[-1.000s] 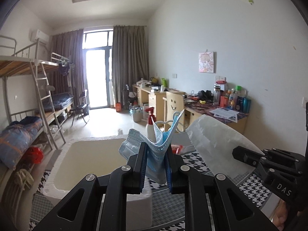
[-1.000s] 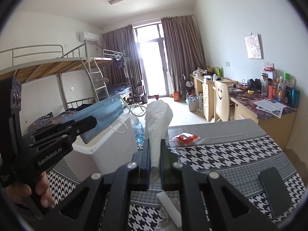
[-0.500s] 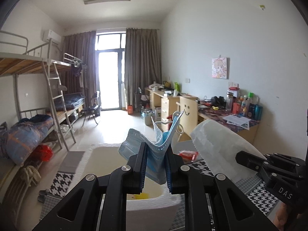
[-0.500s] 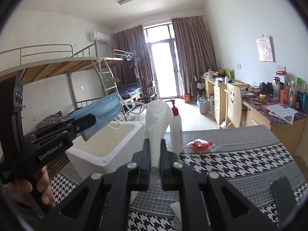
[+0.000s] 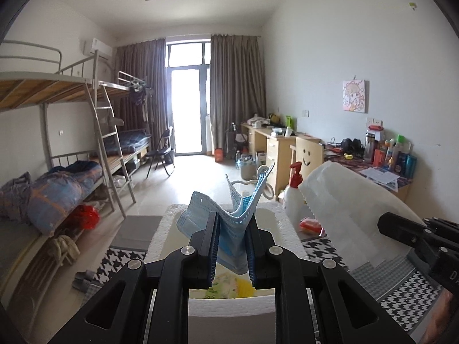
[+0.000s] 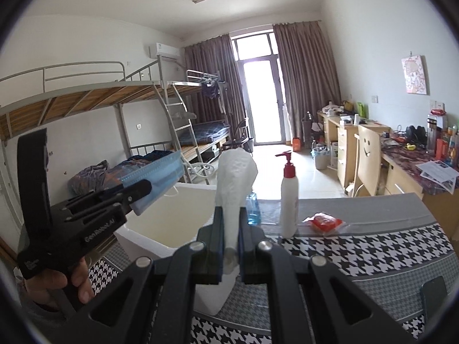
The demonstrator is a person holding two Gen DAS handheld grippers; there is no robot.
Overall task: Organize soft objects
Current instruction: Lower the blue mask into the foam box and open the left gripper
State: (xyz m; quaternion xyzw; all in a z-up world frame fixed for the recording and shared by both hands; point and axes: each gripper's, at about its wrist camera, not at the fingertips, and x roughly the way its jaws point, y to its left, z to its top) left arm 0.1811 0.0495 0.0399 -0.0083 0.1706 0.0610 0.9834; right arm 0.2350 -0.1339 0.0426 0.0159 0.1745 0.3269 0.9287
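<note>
The left tongs [image 5: 231, 246] are clamped nearly shut on a blue face mask [image 5: 229, 215], which is crumpled into a loose fold and rises above the pads with an ear loop [image 5: 265, 182] trailing at about 1 o'clock. In the left wrist view the mask hangs over the open white foam box [image 5: 229, 306], whose near rim sits at 6 o'clock; something yellow and patterned lies at the bottom of it. The right tongs [image 6: 231, 243] are likewise pinched almost closed, on a white tissue [image 6: 235, 172] that stands up from the pads in a soft plume. In the right wrist view the foam box [image 6: 143, 238] lies at 9 o'clock, on the houndstooth counter [image 6: 358, 258], with a red-capped pump bottle [image 6: 289, 200] at 2 o'clock and a small red packet [image 6: 324, 220] just beyond it.

Both things look very light and limp, so they will sag and flutter, and will likely drop without guidance once let go. The mask seems best gripped across its pleated middle, as here, not by the thin loop, which could snag on the box rim. The tissue looks fragile; a pinch at its bunched base should hold without tearing
</note>
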